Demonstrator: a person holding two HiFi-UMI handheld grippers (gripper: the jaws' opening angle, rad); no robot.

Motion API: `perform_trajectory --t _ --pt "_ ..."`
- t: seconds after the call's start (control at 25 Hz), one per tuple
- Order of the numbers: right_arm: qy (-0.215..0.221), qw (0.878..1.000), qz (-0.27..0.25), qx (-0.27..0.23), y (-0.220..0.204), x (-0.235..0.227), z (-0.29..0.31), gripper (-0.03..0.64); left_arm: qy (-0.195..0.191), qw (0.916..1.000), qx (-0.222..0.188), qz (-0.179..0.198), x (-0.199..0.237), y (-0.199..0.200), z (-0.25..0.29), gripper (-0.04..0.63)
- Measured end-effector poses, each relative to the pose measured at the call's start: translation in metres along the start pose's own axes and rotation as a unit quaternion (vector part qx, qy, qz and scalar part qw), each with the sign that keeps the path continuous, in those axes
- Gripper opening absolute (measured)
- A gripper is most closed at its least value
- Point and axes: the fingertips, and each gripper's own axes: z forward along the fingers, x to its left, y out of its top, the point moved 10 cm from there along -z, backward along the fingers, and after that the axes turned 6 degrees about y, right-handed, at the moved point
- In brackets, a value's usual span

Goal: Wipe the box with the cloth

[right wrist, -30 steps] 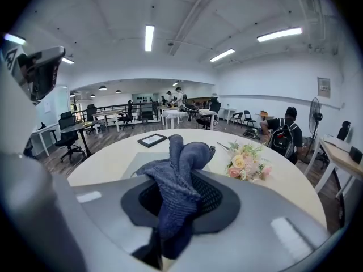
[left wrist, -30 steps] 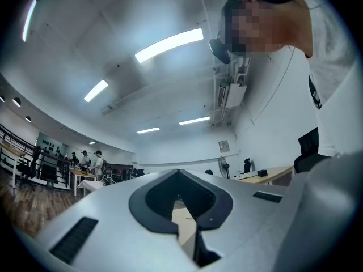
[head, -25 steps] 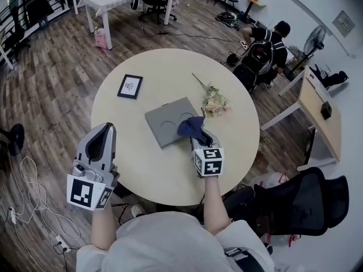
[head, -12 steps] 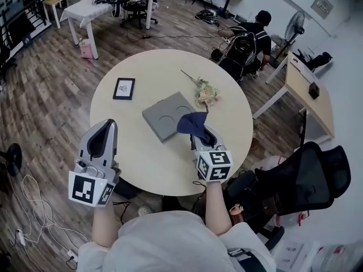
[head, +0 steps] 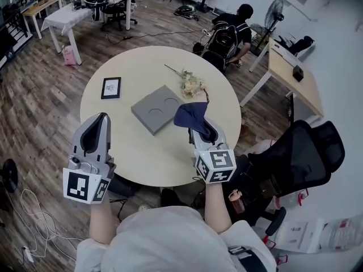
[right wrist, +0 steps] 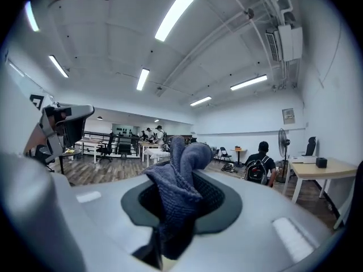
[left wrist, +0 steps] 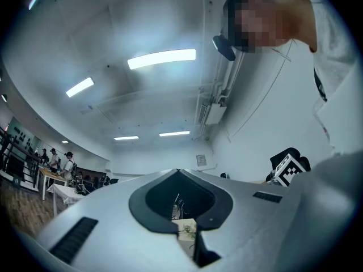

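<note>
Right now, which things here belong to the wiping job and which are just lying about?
Job: blue cloth, gripped in the right tool; grey box.
Lying about: picture frame; flowers.

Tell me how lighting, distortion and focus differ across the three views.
Head view: evenly lit and sharp, but fisheye bends the wooden floor around the round beige table. Left gripper view: tilted up at glaring ceiling strip lights, the shut left tool looms soft and close, corners dark. Right gripper view: the dark blue cloth shows crisp weave in the right tool, background bowed.
</note>
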Motion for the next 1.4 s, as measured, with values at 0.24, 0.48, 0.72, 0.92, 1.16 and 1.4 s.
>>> perform_trajectory --t 0.24,0.48,0.72,0.92,1.16,1.4 --pt "-0.023 0.999 -0.014 -0.034 0.018 0.009 -0.03 0.097 -0.02 0.9997 -0.012 -0.006 -0.006 0.007 -0.003 0.003" --pt "-0.045 0.997 -0.025 -0.06 0.028 0.017 -0.057 0.097 -0.035 0.9992 -0.019 -0.009 -0.016 0.011 -0.007 0.003" --pt "-0.06 0.994 -0.032 -0.081 0.032 0.022 -0.077 0.097 -0.047 0.9986 -0.024 -0.011 -0.026 0.014 -0.008 0.003" --pt "-0.069 0.993 -0.03 -0.095 0.033 0.026 -0.09 0.097 -0.055 0.9981 -0.026 -0.013 -0.033 0.015 -0.011 0.003" --pt "-0.072 0.992 -0.028 -0.103 0.032 0.028 -0.099 0.097 -0.058 0.9978 -0.027 -0.016 -0.039 0.016 -0.016 0.003" --pt "-0.072 0.991 -0.024 -0.106 0.031 0.033 -0.103 0.097 -0.06 0.9977 -0.026 -0.019 -0.041 0.015 -0.022 0.003"
